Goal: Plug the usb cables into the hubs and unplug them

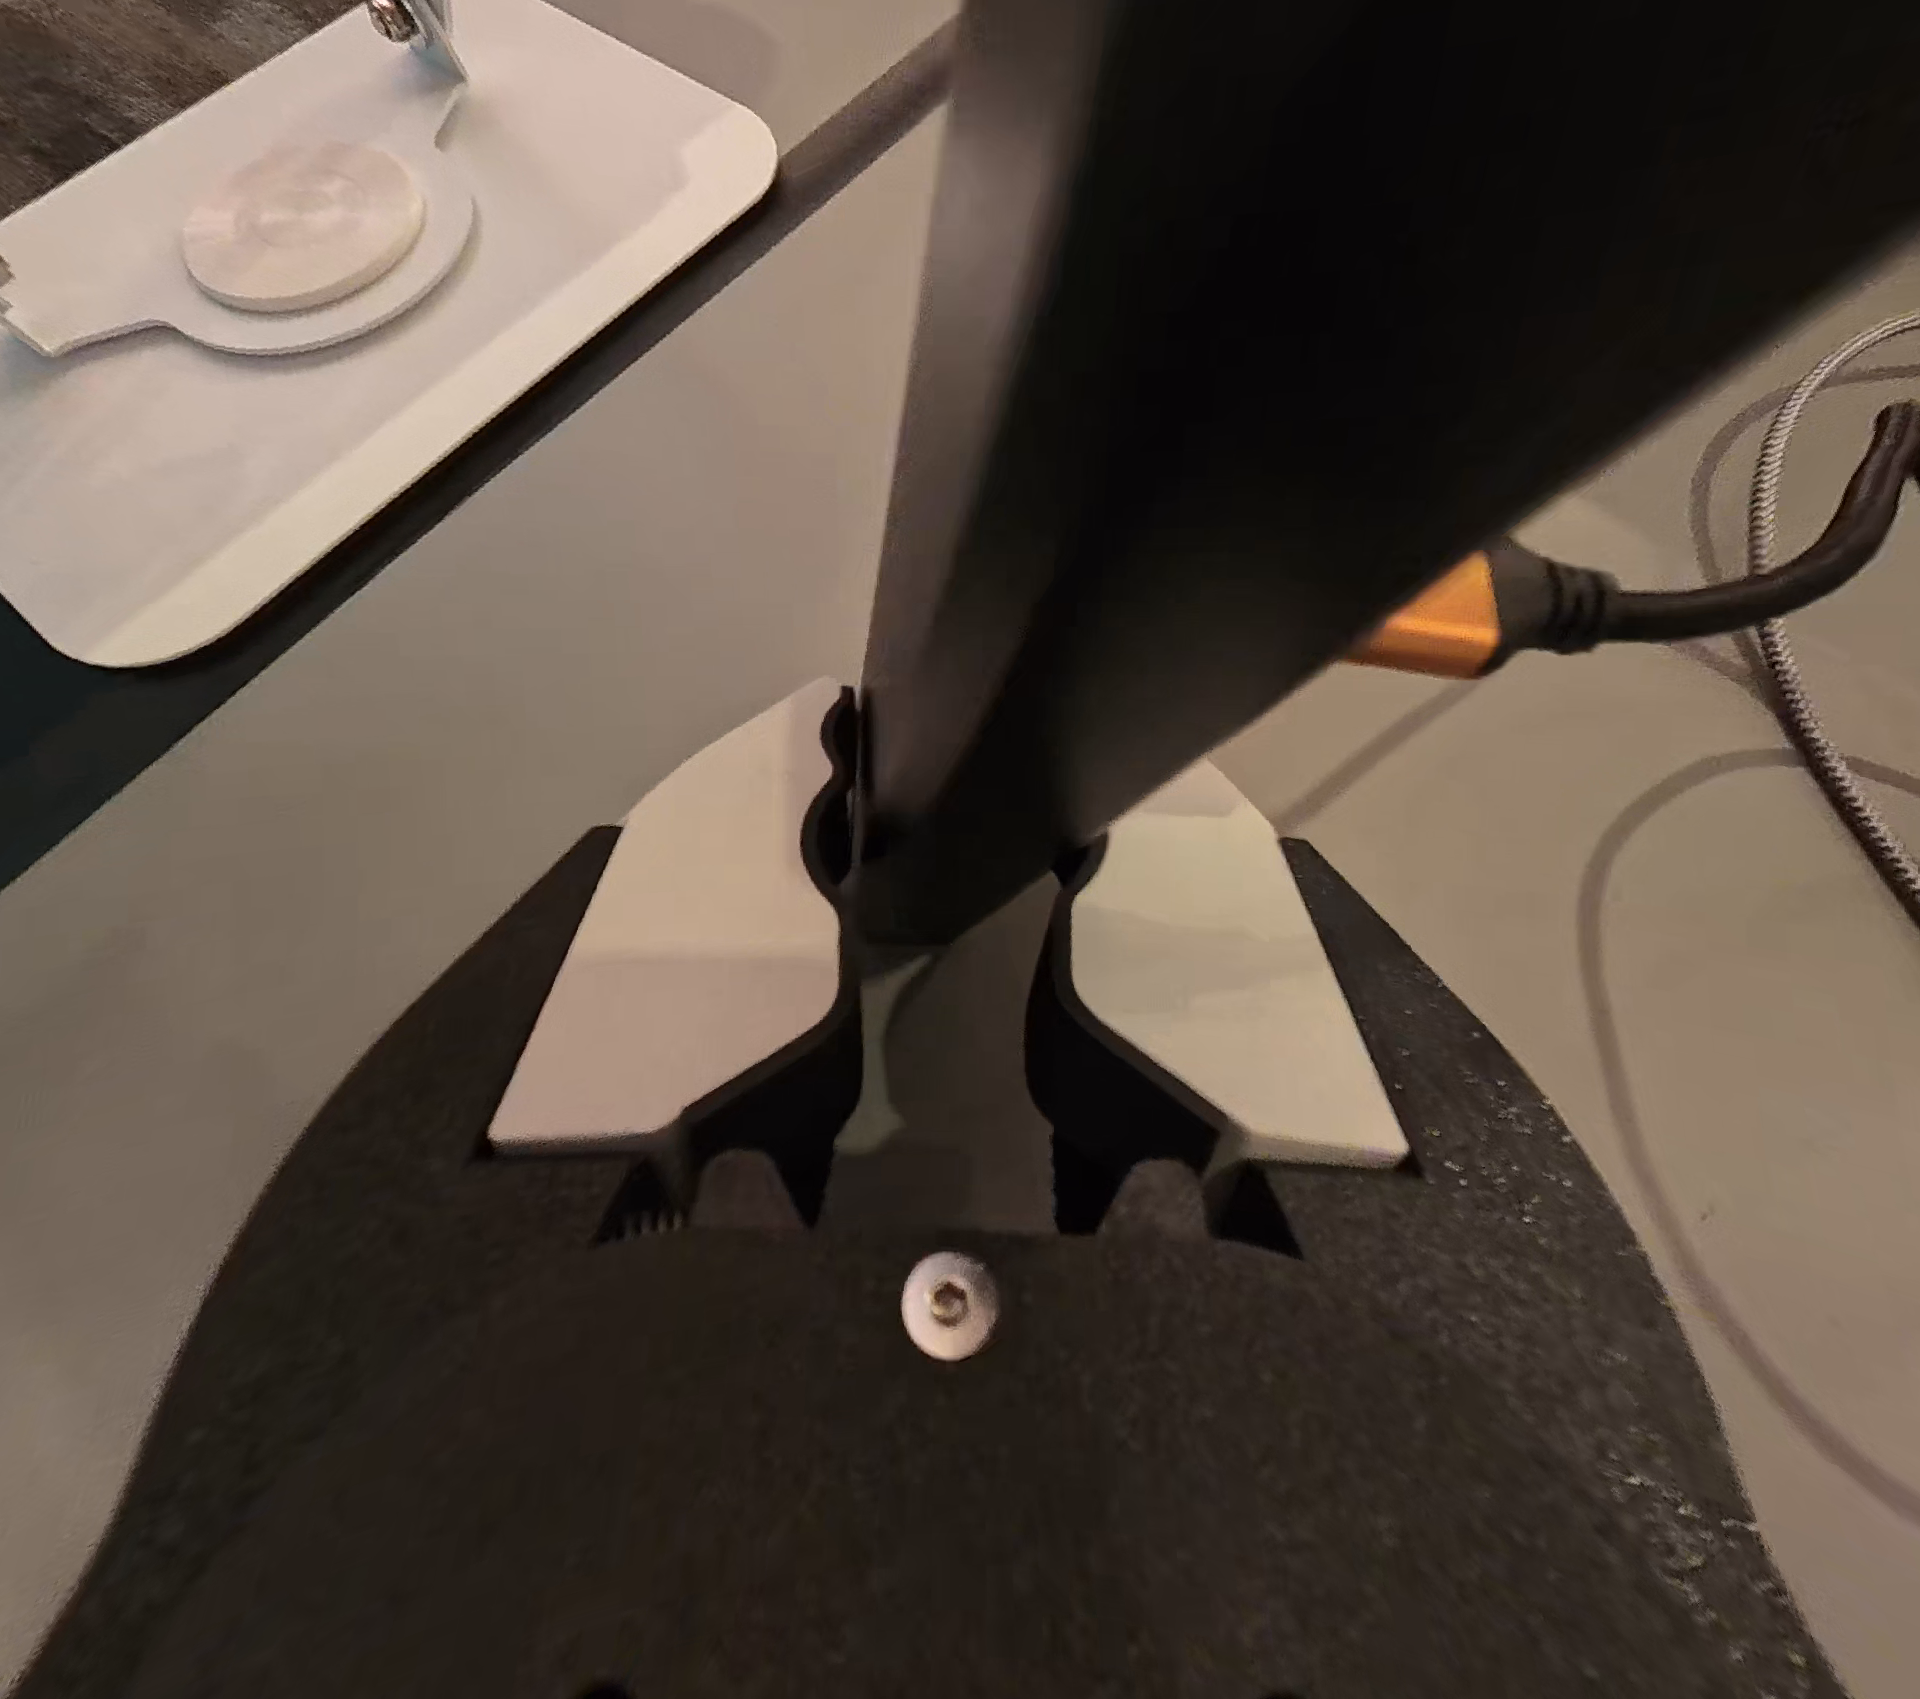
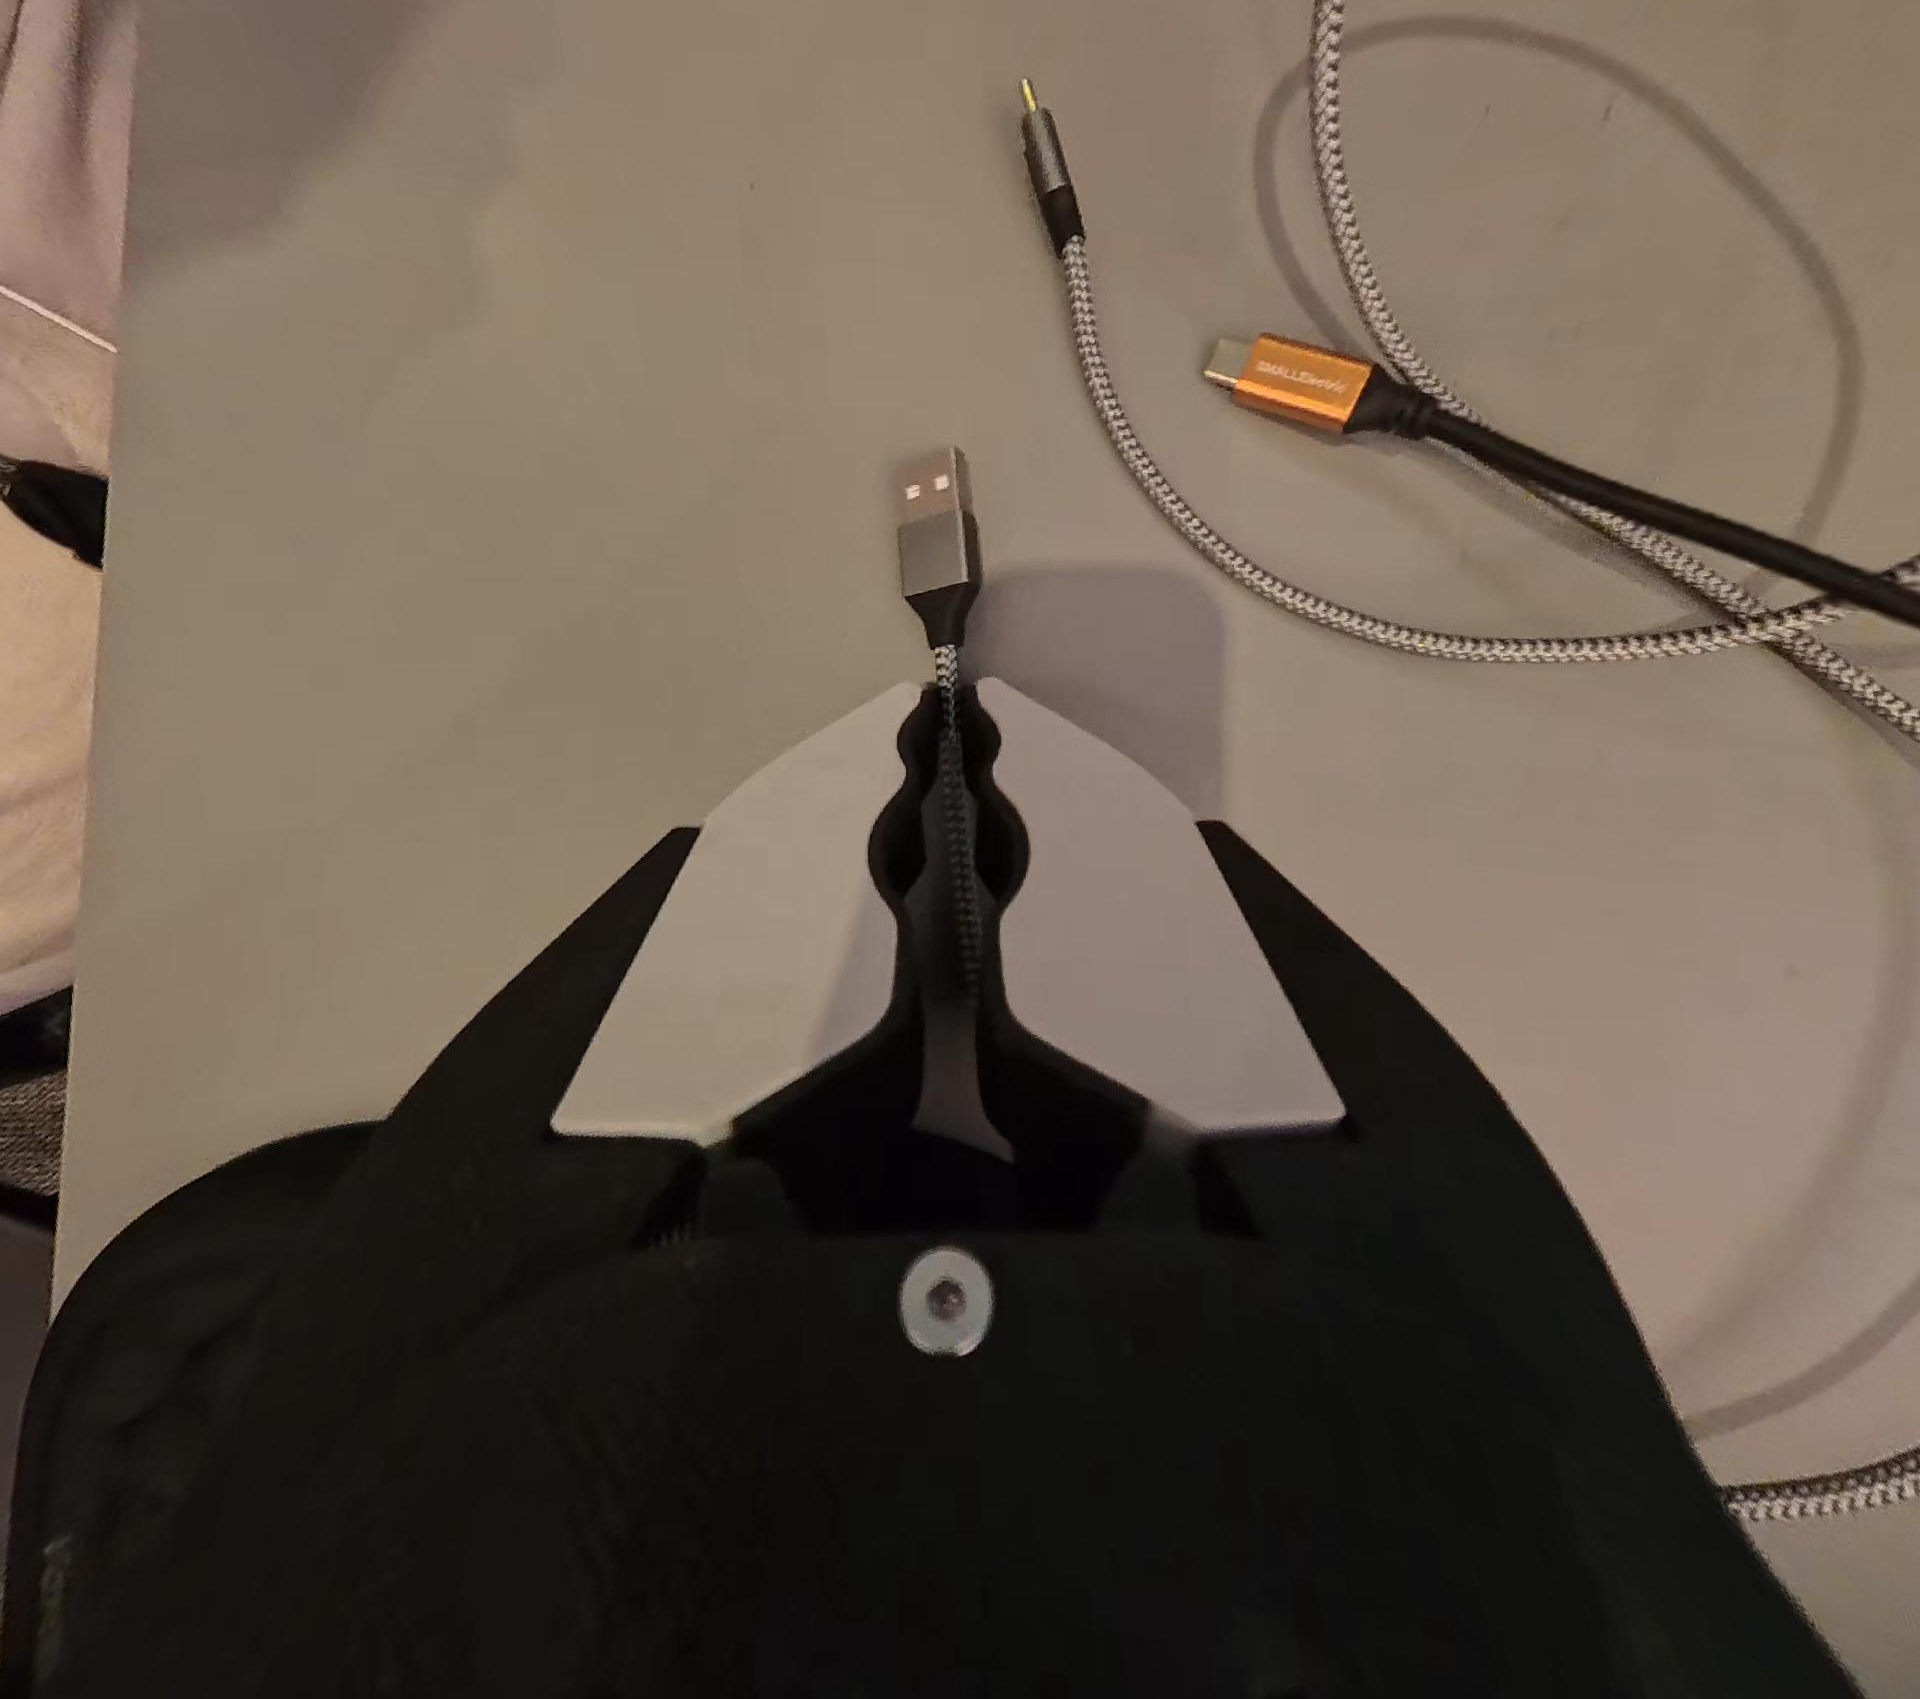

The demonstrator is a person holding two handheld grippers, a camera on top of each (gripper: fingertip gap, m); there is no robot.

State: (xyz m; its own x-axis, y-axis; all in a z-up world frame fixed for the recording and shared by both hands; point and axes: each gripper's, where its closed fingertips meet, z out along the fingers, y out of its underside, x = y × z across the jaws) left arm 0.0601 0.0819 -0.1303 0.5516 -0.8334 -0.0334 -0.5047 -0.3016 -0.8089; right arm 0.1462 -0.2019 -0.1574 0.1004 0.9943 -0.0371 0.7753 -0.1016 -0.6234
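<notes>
In the left wrist view my left gripper (image 1: 997, 776) is shut on one end of a dark flat hub (image 1: 1351, 195) and holds it up so that it fills the upper right. Behind it, an orange plug (image 1: 1439, 621) on a black cable is partly hidden. In the right wrist view my right gripper (image 2: 951, 693) is shut on a grey braided cable (image 2: 954, 818) just behind its USB-A plug (image 2: 935, 527), which points forward above the grey table (image 2: 520, 299). The cable's small plug (image 2: 1044, 163) and the orange plug (image 2: 1299, 382) lie free on the table to the right.
A white stand base (image 1: 416, 319) with a round pad sits at the table's left edge. Loops of braided cable (image 2: 1340, 91) and the black cable (image 2: 1662, 506) lie to the right. Pale cloth (image 2: 52, 195) shows past the table's left edge. About 30 centimeters separates my left fingertips from my right.
</notes>
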